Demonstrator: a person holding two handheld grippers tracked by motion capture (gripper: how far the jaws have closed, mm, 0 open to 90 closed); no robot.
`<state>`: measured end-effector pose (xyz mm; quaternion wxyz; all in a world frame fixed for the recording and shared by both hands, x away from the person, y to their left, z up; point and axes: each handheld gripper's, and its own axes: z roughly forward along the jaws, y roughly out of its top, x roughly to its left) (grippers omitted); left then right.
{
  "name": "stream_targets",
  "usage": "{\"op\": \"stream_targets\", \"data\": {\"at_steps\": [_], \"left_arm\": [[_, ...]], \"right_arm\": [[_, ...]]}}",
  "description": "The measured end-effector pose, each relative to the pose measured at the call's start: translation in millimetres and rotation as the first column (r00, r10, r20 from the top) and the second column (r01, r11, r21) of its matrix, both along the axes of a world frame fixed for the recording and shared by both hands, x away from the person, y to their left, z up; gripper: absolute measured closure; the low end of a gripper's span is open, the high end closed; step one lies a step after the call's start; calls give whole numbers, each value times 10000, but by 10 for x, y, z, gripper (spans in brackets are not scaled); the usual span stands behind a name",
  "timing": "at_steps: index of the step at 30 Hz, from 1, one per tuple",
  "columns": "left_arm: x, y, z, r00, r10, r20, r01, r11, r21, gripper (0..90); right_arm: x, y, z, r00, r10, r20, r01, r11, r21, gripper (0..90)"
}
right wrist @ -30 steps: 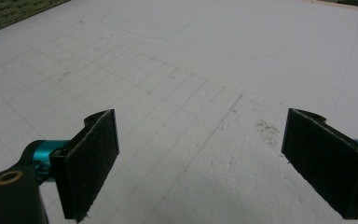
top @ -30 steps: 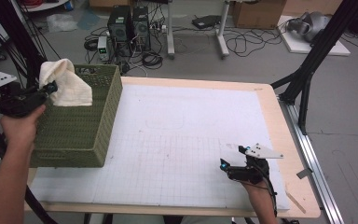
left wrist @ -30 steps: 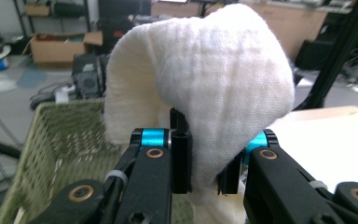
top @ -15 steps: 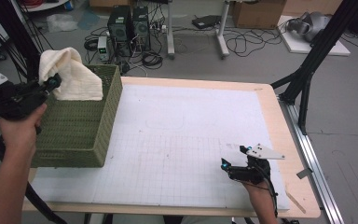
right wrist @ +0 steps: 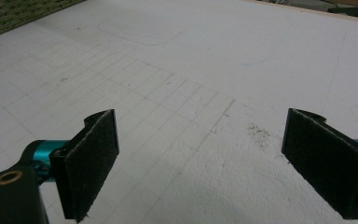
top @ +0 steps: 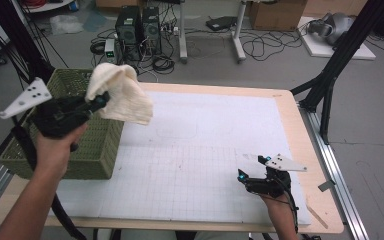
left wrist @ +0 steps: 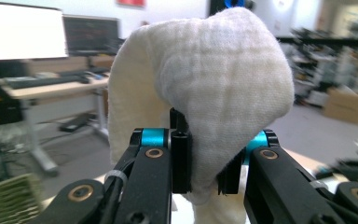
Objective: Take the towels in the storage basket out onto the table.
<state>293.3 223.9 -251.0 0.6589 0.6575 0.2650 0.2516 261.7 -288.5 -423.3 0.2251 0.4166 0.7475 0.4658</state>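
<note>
A soft cream-white cloth (top: 122, 92) hangs up in the air on the left side, above the right edge of a green woven basket (top: 92, 150). It is bunched and droopy. The left gripper (top: 100, 102) pinches it tight between its jaws.

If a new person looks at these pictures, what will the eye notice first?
Probably the cream cloth, held in the air by the left gripper above the green woven basket at the table's left edge. After that, the right gripper with open jaws, low over the white grid mat near the front right corner.
</note>
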Motion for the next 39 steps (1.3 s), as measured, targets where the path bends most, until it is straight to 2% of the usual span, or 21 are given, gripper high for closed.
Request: {"op": "stream_targets", "data": {"at_steps": [4, 9, 13, 16, 19, 22, 24, 25, 26, 30, 32, 34, 35, 36, 37, 38, 39], "left_arm": [[23, -244, -124, 9968, -771, -207, 777, 9965, 299, 787], [54, -529, -331, 9873, -1425, -705, 1476, 9863, 740, 786], [127, -748, -543, 9782, -1613, -1311, 1772, 9768, 1204, 785], [183, -914, -693, 9703, -1646, -1770, 1901, 9720, 1383, 781], [224, -1081, -804, 9627, -1808, -2014, 2171, 9603, 1754, 779], [282, -1246, -910, 9522, -1936, -2364, 2425, 9494, 1995, 776], [326, -1361, -994, 9435, -1936, -2690, 2585, 9378, 2318, 776], [351, -1412, -1039, 9409, -1945, -2771, 2670, 9296, 2542, 776], [372, -1470, -1090, 9371, -1936, -2906, 2725, 9259, 2617, 775], [433, -1698, -1275, 9200, -1961, -3394, 2975, 9131, 2787, 766], [449, -1810, -1352, 9162, -1983, -3481, 3018, 9131, 2742, 759], [479, -1923, -1426, 9124, -1924, -3613, 3039, 9097, 2830, 747], [502, -1977, -1471, 9072, -1874, -3767, 3064, 9078, 2864, 738], [531, -2025, -1524, 8984, -1823, -3995, 3114, 9059, 2869, 703], [561, -2063, -1580, 8867, -1779, -4268, 3197, 9027, 2880, 703], [585, -2100, -1634, 8751, -1725, -4521, 3239, 9029, 2825, 676], [599, -2123, -1671, 8684, -1670, -4669, 3238, 9040, 2790, 634]], "right_arm": [[3, 1, -2, 10000, -3, -21, 3, 10000, 21, 102], [-1, 9, 0, 10000, 26, -11, -26, 10000, -56, 102], [-3, -9, 1, 10000, 31, 13, -30, 10000, -93, 102], [-6, -23, 4, 10000, 16, 26, -16, 10000, -65, 102], [-3, -28, -1, 10000, 71, -65, -71, 9999, -107, 102], [5, -20, -7, 9999, 105, -112, -106, 9999, -111, 102], [7, -18, -4, 9999, 120, -92, -122, 9998, -163, 102], [4, -16, -4, 9999, 108, -108, -109, 9998, -157, 102], [4, -19, -3, 9999, 77, -87, -79, 9998, -165, 102], [2, -39, -2, 10000, 26, -64, -27, 9999, -137, 102], [-1, -53, -2, 10000, -32, -76, 31, 9999, -108, 102], [2, -71, -4, 9999, -84, -81, 83, 9999, -117, 102], [4, -76, -6, 9999, -110, -114, 109, 9999, -90, 102], [8, -92, -9, 9997, -189, -121, 187, 9997, -148, 102], [8, -92, -9, 9997, -189, -121, 187, 9997, -148, 102], [8, -97, -11, 9997, -196, -141, 194, 9997, -155, 102], [6, -101, -10, 9996, -211, -181, 208, 9997, -154, 102]]}}
